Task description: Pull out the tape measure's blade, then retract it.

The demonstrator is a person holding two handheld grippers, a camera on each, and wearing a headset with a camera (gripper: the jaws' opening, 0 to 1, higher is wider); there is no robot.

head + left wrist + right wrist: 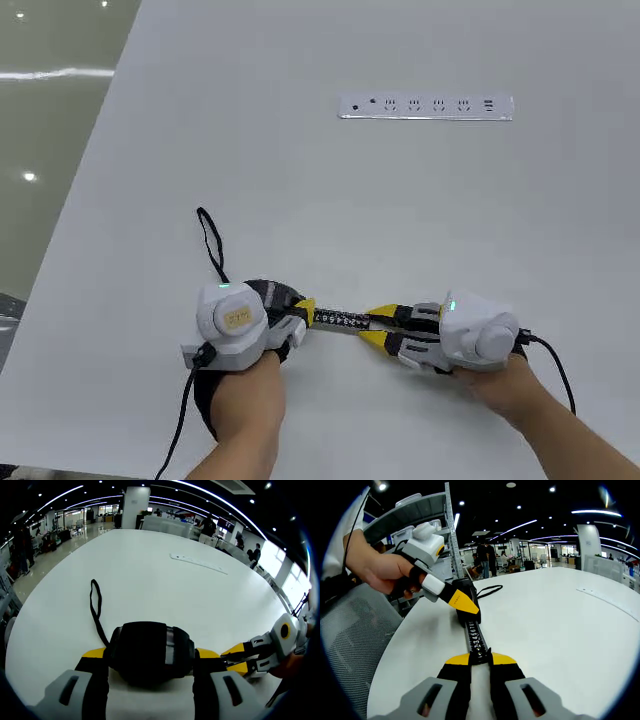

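A black tape measure case [150,650] sits on the white table, clamped between the yellow-tipped jaws of my left gripper [296,318], which is shut on it. Its black wrist strap [211,243] trails away across the table. A short length of blade [340,321] with printed numbers runs from the case to my right gripper [372,325], shut on the blade's end [479,652]. In the right gripper view the left gripper [462,602] and the hand holding it stand just beyond the blade [474,635].
A white power strip [426,107] lies flat further back on the white table [300,150]. The table's left edge runs diagonally beside a glossy floor. Shelving and people stand far off in the room.
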